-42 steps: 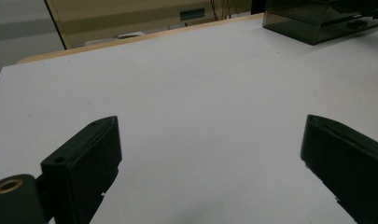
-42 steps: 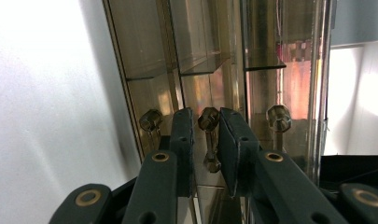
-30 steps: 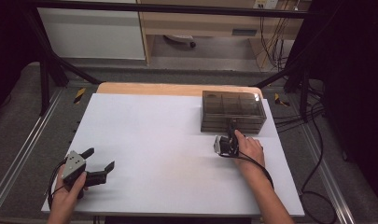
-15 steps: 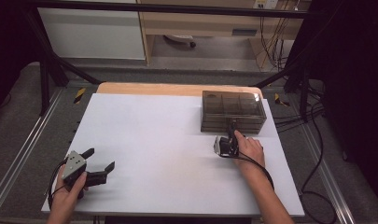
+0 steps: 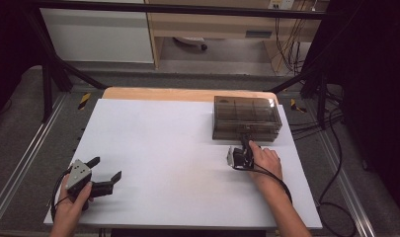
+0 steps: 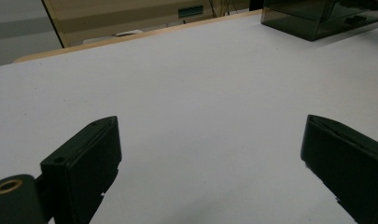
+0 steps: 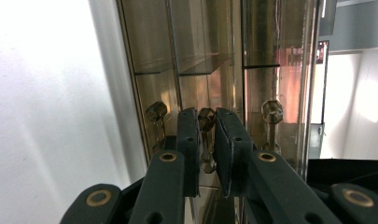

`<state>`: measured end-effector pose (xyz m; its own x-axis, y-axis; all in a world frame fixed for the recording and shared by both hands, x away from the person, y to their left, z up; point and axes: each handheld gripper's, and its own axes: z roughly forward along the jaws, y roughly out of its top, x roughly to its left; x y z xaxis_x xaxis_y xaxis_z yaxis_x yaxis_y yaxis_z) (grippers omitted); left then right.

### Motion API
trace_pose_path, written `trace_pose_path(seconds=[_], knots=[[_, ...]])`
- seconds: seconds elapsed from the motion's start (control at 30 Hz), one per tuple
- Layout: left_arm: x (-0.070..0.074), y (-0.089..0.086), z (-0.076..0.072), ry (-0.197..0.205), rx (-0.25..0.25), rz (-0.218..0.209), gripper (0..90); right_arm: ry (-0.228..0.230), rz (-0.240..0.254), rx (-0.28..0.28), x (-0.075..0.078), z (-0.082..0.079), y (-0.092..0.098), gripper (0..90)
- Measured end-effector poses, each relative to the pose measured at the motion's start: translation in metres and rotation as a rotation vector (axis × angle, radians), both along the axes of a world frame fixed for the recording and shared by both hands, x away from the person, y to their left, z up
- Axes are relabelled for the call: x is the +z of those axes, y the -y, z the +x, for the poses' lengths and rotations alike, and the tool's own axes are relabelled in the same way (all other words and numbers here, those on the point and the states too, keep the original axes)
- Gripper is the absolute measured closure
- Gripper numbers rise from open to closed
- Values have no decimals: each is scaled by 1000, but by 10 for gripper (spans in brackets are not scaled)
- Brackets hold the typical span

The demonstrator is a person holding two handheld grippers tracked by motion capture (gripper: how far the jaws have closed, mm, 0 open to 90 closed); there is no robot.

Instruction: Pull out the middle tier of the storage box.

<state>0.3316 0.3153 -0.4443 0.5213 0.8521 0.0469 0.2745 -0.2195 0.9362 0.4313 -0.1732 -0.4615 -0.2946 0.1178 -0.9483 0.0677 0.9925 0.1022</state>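
Observation:
A dark, see-through box (image 5: 245,117) with small drawers stands at the far right of the white table (image 5: 178,148). My right gripper (image 5: 246,142) reaches to its near face. In the right gripper view the right gripper (image 7: 205,112) is shut on the middle drawer knob (image 7: 206,122), its two pads pressed on either side of it, with the box (image 7: 196,42) close behind. Two more knobs (image 7: 156,111) flank it. My left gripper (image 5: 107,168) rests open near the table's front left corner. In the left gripper view the left gripper (image 6: 210,126) has nothing between its jaws, and the box (image 6: 317,14) is far off.
A wooden strip (image 5: 158,94) runs along the table's far edge. Metal frame rails (image 5: 24,158) run along both sides. Cables (image 5: 336,163) trail on the floor at the right. A cabinet (image 5: 99,34) stands beyond the table.

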Motion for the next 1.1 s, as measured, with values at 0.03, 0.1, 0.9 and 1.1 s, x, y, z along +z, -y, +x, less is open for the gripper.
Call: trace_pose_path(seconds=[0.03,0.1,0.9,1.1], knots=[[0,0,0,0,0,1,53,-1,3,-1,0,-2,0,807],[0,0,0,0,-1,0,53,-1,4,-4,-1,-6,0,807],[0,2,-1,-2,-10,13,51,-206,362,60,44,-23,-13,483],[0,1,-1,-2,-11,12,52,-394,546,117,61,-5,-11,543]])
